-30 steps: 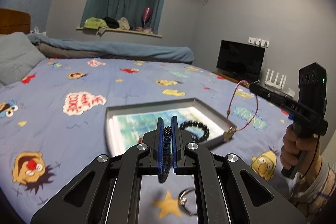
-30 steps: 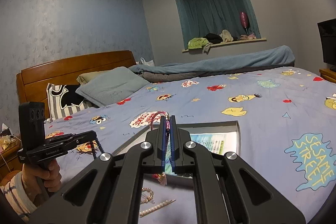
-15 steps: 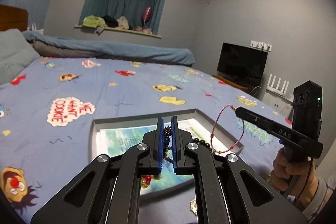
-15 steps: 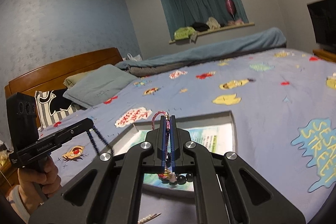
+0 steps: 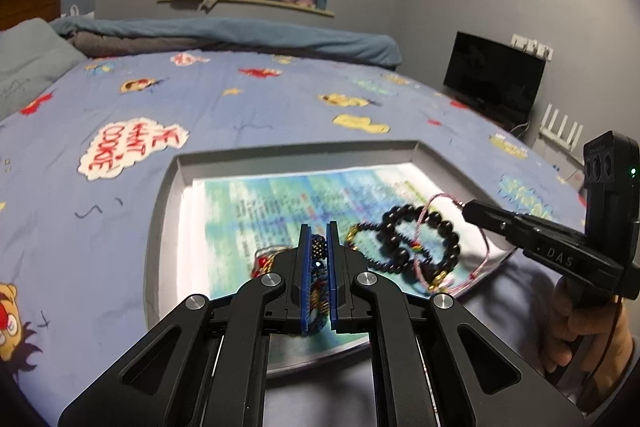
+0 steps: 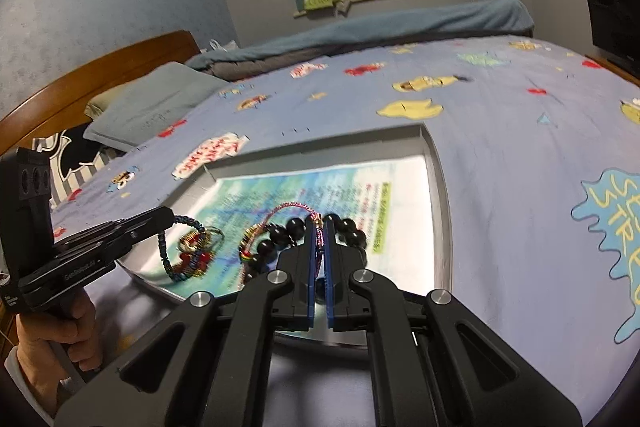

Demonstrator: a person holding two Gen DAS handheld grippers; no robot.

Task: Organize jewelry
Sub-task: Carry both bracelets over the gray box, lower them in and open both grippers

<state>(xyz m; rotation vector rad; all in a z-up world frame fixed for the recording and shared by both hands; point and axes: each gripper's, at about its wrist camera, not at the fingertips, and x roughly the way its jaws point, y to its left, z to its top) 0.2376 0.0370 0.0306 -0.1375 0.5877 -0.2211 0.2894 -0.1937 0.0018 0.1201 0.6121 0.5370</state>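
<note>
While both bracelets hang low over the tray (image 5: 160, 227), release should wait until each rests on its printed liner. Toward the tray's left side, the left tongs (image 5: 318, 247) are clamped on a dark blue woven bracelet (image 6: 176, 259), just beside a red-and-gold trinket (image 6: 192, 247); set it clear of that. Toward the tray's right side, the right tongs (image 6: 319, 231) pinch a pink cord bracelet (image 5: 436, 239), draped across the black bead bracelets (image 5: 416, 239), which could snag it. Around the tray lies the cartoon bedsheet (image 5: 240, 107).
</note>
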